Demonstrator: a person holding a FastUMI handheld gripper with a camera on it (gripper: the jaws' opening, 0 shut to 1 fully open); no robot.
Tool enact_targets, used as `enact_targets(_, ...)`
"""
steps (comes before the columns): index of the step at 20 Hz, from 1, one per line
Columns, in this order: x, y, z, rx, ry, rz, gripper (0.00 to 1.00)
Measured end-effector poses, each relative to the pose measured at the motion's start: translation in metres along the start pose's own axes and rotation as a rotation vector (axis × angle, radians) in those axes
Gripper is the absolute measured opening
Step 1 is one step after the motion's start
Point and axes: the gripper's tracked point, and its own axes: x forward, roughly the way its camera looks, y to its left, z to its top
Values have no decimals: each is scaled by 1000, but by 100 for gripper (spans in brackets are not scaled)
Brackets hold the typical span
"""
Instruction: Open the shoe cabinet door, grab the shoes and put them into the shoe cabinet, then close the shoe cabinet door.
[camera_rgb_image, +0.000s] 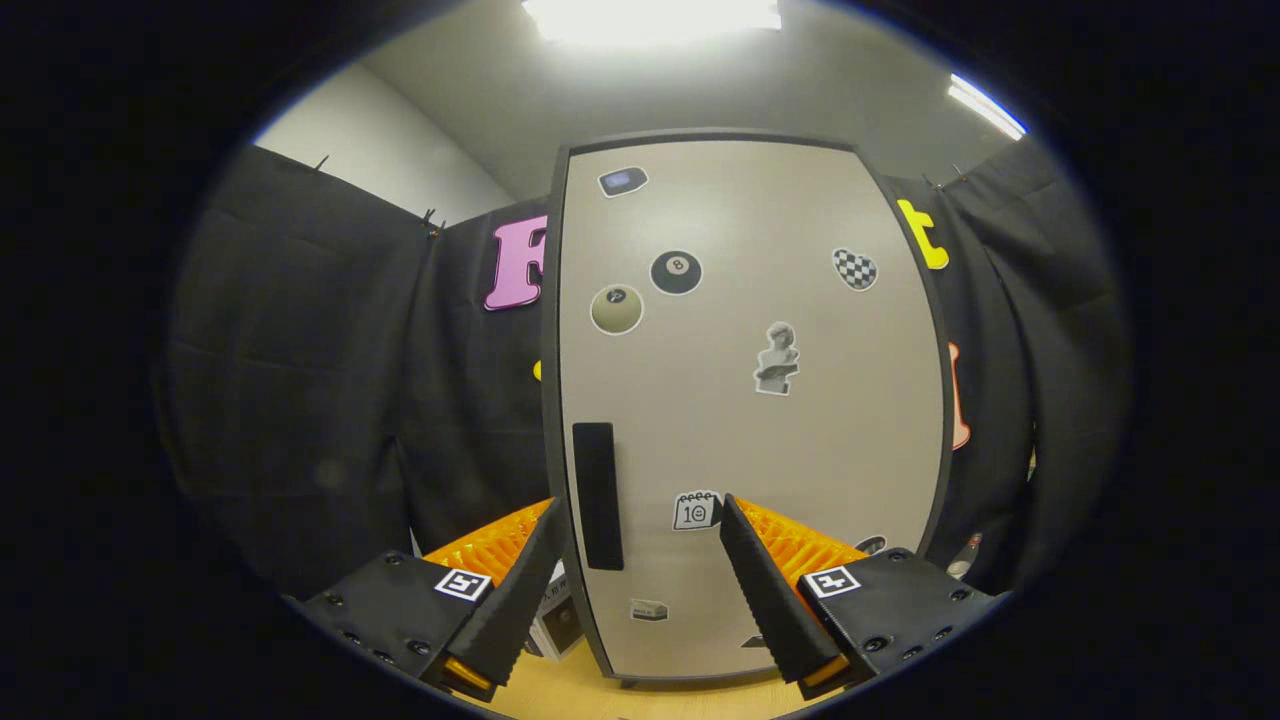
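A tall shoe cabinet (745, 330) stands upright just ahead of my fingers, its pale grey door shut inside a dark frame. Several stickers dot the door. A black vertical handle (597, 495) sits near the door's left edge, low down. My gripper (640, 515) is open, and the handle lies between the two fingers, closer to the left finger (520, 590). The right finger (765, 590) is in front of the door's lower middle. Nothing is held. No shoes are visible.
The cabinet rests on a light wooden surface (580, 695). A small white box (555, 620) stands by the cabinet's lower left corner, behind the left finger. Black cloth walls close in on both sides and behind.
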Motion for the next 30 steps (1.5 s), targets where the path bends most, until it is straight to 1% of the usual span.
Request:
enact_targets(2,18,5,-7,-4,18,3,98)
enact_targets(10,66,22,-37,-65,93,10,88)
enact_targets(14,80,21,-42,-43,126,-16,61)
enact_targets(15,82,22,-44,-33,140,-18,51)
enact_targets(18,85,29,-54,9,205,6,49)
enact_targets(19,80,26,-53,1,204,-8,49)
enact_targets(21,84,26,-54,-30,197,-21,35)
enact_targets(23,83,26,-54,-44,196,-5,20)
enact_targets(24,83,26,-54,-39,196,12,20)
enact_targets(25,79,26,-55,-45,205,32,13)
enact_targets(30,55,28,-49,-43,213,122,13)
